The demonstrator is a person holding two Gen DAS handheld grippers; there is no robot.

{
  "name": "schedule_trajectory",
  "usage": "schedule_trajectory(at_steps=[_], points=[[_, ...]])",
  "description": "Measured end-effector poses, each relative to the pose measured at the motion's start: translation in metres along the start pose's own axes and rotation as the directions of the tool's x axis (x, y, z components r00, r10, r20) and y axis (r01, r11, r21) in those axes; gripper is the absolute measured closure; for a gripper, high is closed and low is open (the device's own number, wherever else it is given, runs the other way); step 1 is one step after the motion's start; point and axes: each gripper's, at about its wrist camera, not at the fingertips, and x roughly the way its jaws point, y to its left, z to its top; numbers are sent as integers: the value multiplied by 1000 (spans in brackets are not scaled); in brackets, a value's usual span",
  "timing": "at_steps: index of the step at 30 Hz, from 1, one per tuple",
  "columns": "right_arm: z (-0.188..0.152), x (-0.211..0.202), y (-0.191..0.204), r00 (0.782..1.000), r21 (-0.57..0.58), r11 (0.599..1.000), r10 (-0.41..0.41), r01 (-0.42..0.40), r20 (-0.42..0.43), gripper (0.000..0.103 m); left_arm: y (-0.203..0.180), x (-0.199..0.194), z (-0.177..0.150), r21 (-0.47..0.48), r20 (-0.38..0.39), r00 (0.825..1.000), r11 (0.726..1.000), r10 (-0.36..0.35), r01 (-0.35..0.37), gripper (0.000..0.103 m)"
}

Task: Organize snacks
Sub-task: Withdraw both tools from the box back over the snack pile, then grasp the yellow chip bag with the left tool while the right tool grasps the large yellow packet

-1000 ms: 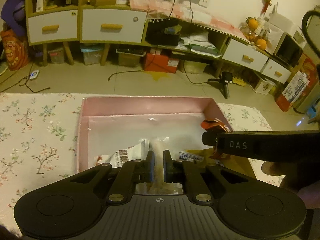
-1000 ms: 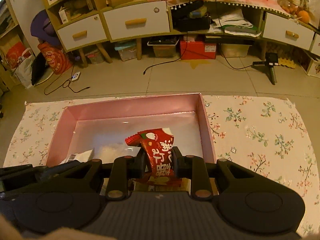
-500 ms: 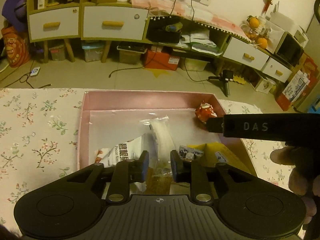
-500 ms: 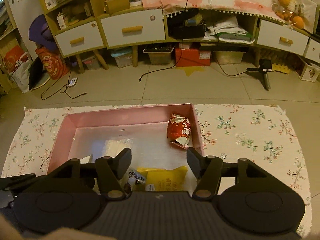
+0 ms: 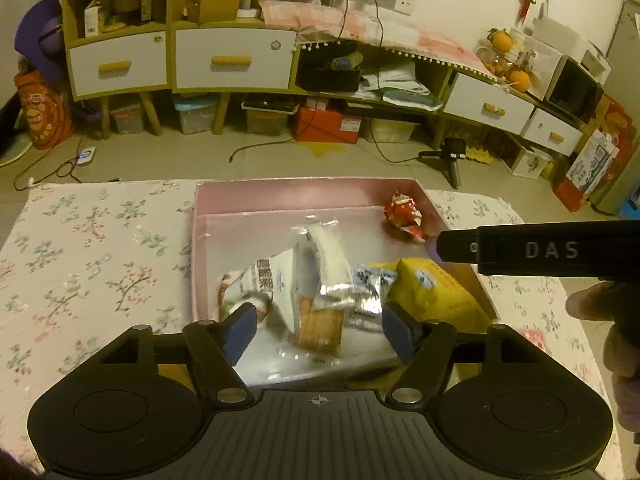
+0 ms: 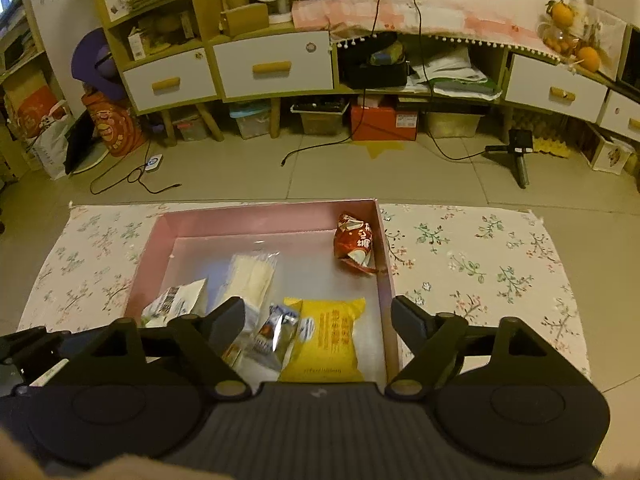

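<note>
A pink box (image 5: 304, 194) (image 6: 264, 216) sits on a floral cloth and holds several snack packets. A red packet (image 5: 404, 216) (image 6: 354, 242) lies in its far right corner. A clear packet with white content (image 5: 326, 248) (image 6: 252, 274), a white printed packet (image 5: 268, 284) (image 6: 176, 300), a silver packet (image 6: 278, 332) and a yellow bag (image 5: 432, 296) (image 6: 326, 338) lie in the near half. My left gripper (image 5: 318, 330) hovers above them, jaws opening, nothing between the pads. My right gripper (image 6: 318, 318) hangs over the near right part, jaws opening and empty.
The floral cloth (image 5: 88, 256) (image 6: 480, 256) spreads left and right of the box. The right gripper's black body (image 5: 540, 250) crosses the left wrist view, with a hand (image 5: 612, 340) behind it. Cabinets (image 6: 272, 66), cables and a small tripod (image 6: 520, 152) stand on the floor beyond.
Both grippers let go of their packets and opened wide. The red packet dropped into the far right corner, the clear packet into the box's middle. Both grippers pulled back and up.
</note>
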Motion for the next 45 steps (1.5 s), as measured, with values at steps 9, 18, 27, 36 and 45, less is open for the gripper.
schedule_trajectory(at_steps=[9, 18, 27, 36, 45], points=[[-23, -26, 2, 1000, 17, 1000, 15, -15, 9, 16, 1, -32, -21, 30, 2, 999, 999, 32, -32, 20], [-52, -40, 2, 1000, 13, 1000, 0, 0, 5, 11, 4, -53, -49, 49, -21, 999, 998, 46, -45, 13], [-82, -49, 2, 1000, 26, 1000, 3, -3, -3, 6, 10, -66, -72, 74, -25, 998, 996, 59, -57, 9], [-107, -43, -4, 999, -19, 999, -37, 37, -26, 6, 26, -64, -95, 83, -23, 996, 993, 89, -87, 8], [-114, -32, -20, 996, 9, 999, -50, 50, -79, 6, 17, -58, -104, 170, -21, 999, 985, -40, 43, 14]])
